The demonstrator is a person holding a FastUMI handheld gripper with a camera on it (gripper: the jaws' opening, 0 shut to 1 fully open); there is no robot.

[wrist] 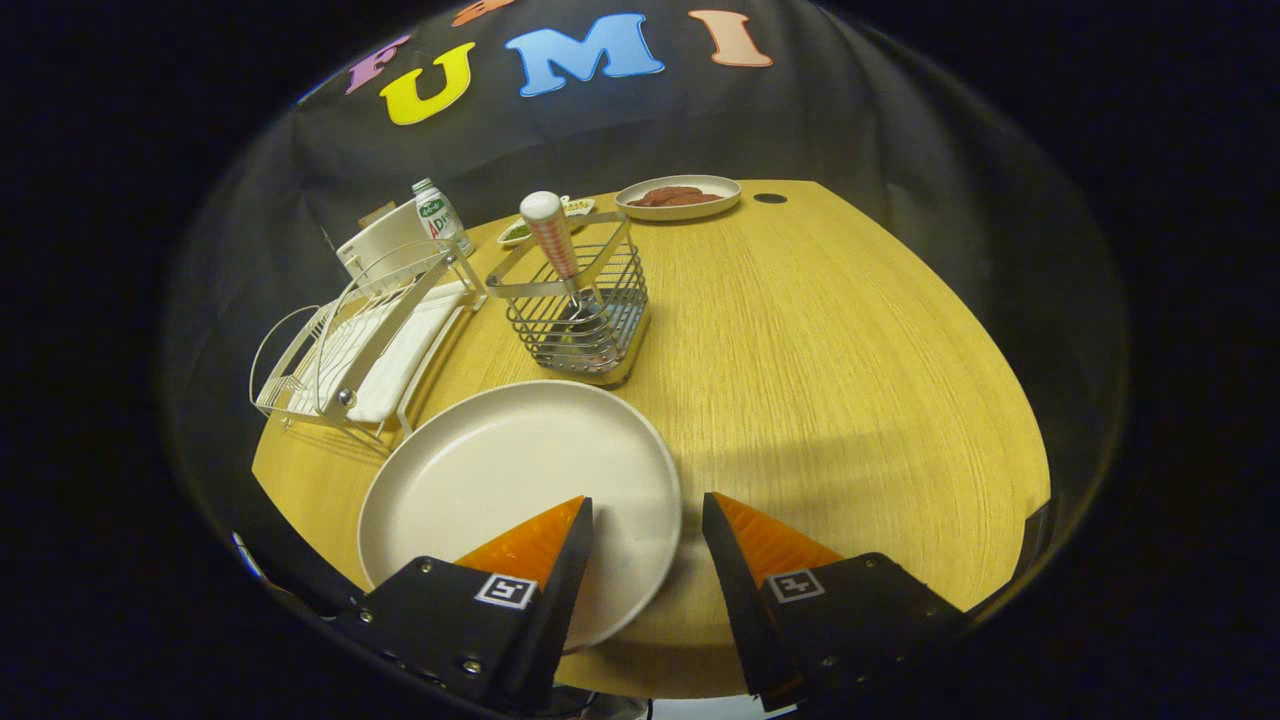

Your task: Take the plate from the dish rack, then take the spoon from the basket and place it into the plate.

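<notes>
A cream plate point(505, 480) lies flat on the wooden table point(830, 380), just in front of the wire basket point(580, 310). My gripper point(645, 510) is open above the plate's near right rim: the left finger point(535, 545) is over the plate, the right finger point(765, 545) is over bare table, and nothing is between them. The spoon point(556, 240) stands upright in the basket, its white-tipped checked handle sticking out the top. The white dish rack point(360, 340) stands left of the basket with no plate in it.
A plate of brown food point(678, 196) sits at the table's far edge. A small dish point(530, 225) and a bottle point(440, 215) stand behind the basket and the rack. A round hole point(770, 198) marks the far right of the table.
</notes>
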